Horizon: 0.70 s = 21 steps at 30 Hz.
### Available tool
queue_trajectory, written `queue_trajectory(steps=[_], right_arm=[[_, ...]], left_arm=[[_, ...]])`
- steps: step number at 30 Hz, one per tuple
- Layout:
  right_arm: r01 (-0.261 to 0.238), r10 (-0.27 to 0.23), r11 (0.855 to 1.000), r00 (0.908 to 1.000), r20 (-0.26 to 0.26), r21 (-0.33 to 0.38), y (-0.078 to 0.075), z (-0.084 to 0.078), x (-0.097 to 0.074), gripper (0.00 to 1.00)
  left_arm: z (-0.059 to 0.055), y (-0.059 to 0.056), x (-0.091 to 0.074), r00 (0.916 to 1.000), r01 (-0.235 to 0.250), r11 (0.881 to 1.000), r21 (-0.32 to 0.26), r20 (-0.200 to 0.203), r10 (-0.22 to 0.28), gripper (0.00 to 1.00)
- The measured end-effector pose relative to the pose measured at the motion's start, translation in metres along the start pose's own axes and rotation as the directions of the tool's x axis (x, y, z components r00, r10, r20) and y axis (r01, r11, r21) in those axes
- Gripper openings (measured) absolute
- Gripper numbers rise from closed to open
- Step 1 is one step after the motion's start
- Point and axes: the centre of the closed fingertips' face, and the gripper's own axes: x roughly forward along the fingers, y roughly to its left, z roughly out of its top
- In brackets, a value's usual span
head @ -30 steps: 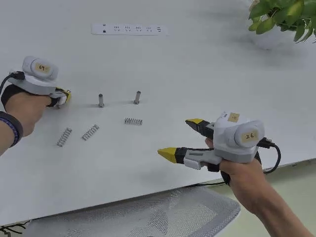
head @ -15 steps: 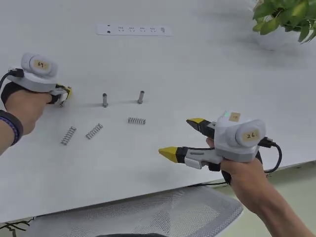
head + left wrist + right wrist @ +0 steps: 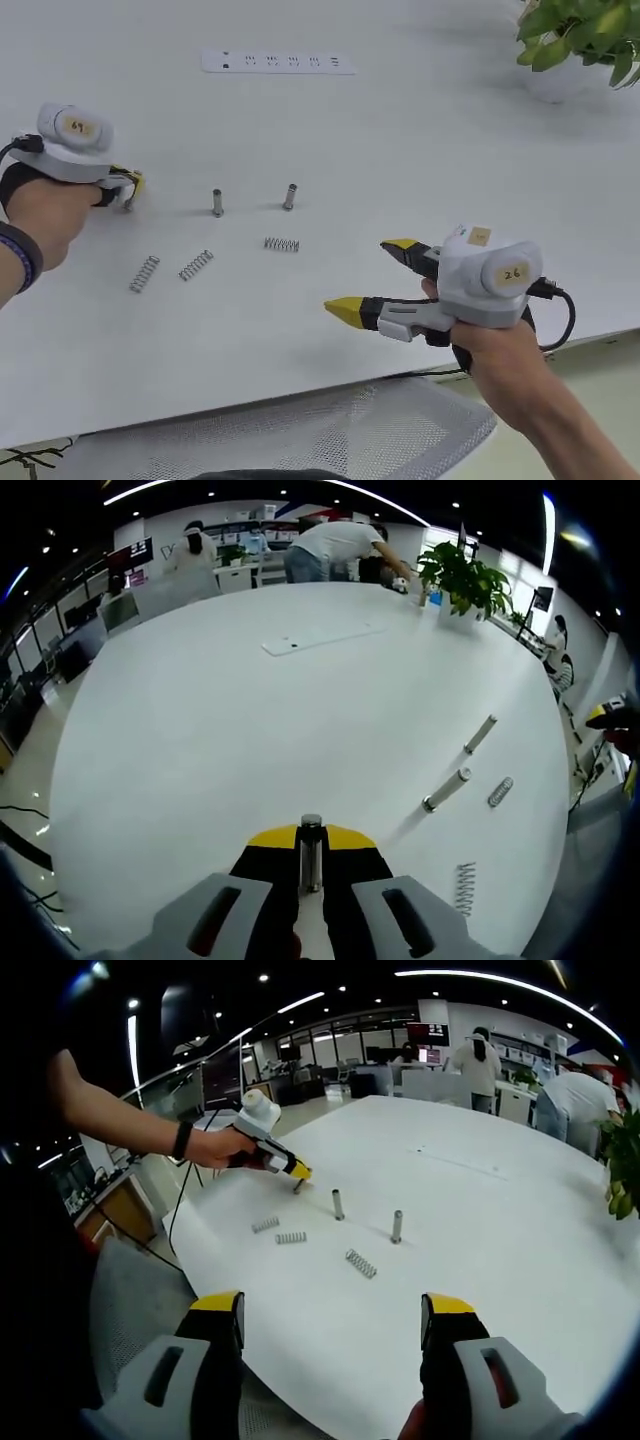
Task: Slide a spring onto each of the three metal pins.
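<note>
Gripping: left gripper [image 3: 127,188] jaws clamped on one metal pin [image 3: 312,855] at the left of the table [image 3: 400,130] | right gripper [image 3: 358,276] hovers near front edge, jaws wide apart | two other pins [image 3: 218,202] [image 3: 290,196] stand bare | three springs [image 3: 144,274] [image 3: 196,265] [image 3: 282,244] lie loose nearby | none fitted, all three left.
</note>
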Motion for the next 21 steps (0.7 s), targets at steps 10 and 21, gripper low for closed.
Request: queue_trajectory(steps=[10, 21], right_arm=[[-0.006, 0.006, 1.0, 1.0, 0.0, -0.001, 0.002, 0.0, 0.002, 0.71], [-0.007, 0.007, 1.0, 1.0, 0.001, -0.004, 0.003, 0.0, 0.002, 0.71]], left_arm=[[0.001, 0.004, -0.004, 1.0, -0.004, 1.0, -0.006, 0.003, 0.004, 0.0], [0.0, 0.004, -0.01, 1.0, -0.006, 1.0, 0.005, 0.0, 0.006, 0.0]])
